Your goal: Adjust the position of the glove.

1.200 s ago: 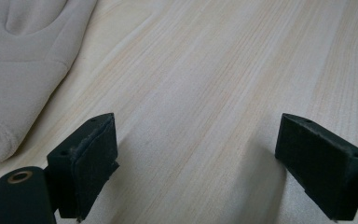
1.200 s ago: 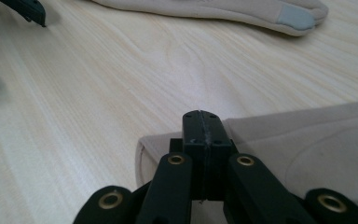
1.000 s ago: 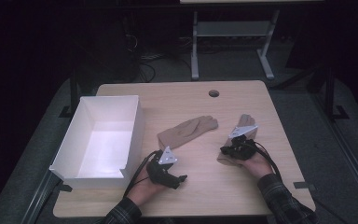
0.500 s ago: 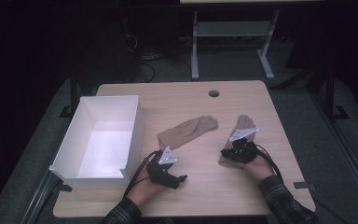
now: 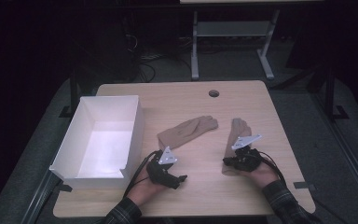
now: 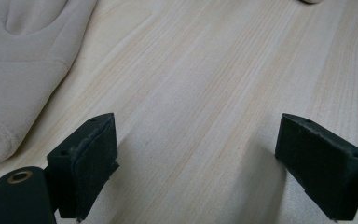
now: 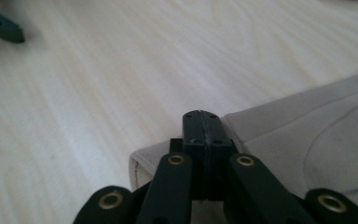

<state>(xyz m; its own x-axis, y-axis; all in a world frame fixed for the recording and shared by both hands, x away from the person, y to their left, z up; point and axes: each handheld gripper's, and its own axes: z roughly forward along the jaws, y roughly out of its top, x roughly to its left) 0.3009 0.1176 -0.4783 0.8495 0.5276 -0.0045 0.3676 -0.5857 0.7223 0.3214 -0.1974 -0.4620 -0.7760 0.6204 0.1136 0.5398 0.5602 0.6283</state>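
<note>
Two beige gloves lie on the wooden table (image 5: 205, 196). The left glove (image 5: 189, 130) lies slanted with its fingers to the right; its cuff (image 6: 23, 70) is just left of my left gripper (image 6: 205, 158). That gripper (image 5: 179, 179) rests low on the table, open, with bare wood between its jaws. The right glove (image 5: 237, 133) points away from me. My right gripper (image 5: 225, 162) is shut at this glove's near cuff corner (image 7: 307, 140), its closed tips (image 7: 203, 123) lying over the cuff's edge, which curls up beside them.
An open white box (image 5: 135, 121) stands at the table's left side. A round cable hole (image 5: 213, 93) sits near the far edge. A metal table frame (image 5: 195, 46) stands on the dark floor beyond.
My right gripper has slid a little toward the near edge, and the right glove has shifted with it. The left gripper and left glove have stayed where they were.
</note>
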